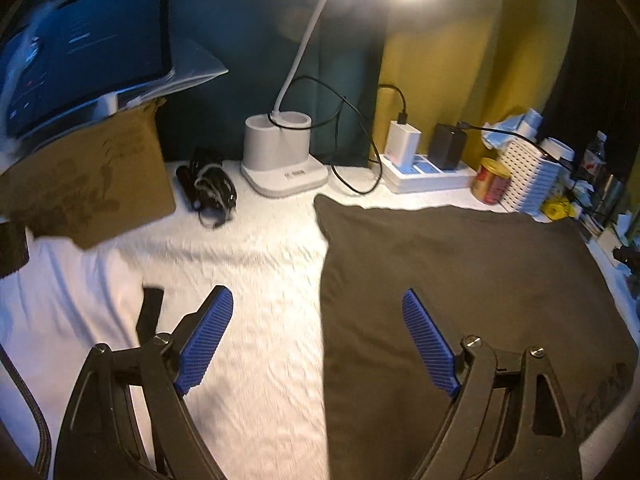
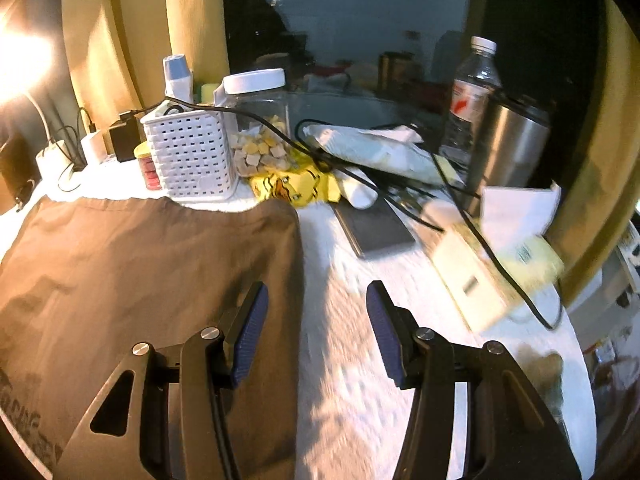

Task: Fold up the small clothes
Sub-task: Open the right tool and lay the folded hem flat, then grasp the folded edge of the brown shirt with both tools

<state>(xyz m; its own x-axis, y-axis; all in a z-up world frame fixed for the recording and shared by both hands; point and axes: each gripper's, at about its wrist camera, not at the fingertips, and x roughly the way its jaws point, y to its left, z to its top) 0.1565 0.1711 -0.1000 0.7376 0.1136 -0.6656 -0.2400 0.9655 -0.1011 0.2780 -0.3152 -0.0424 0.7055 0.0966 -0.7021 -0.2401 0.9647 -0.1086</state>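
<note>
On the white-covered worktop [image 1: 260,280], a dark brown garment [image 1: 460,280] lies spread flat, presumably laid out for folding. The left gripper [image 1: 318,312] hangs over its left edge and the right gripper [image 2: 318,304] over its right edge, each with fingers spread and holding nothing, placed to take opposite sides. Pale printed lettering [image 2: 24,420] near the garment's hem is too blurred to read, as is the label on the water bottle [image 2: 474,92].
</note>
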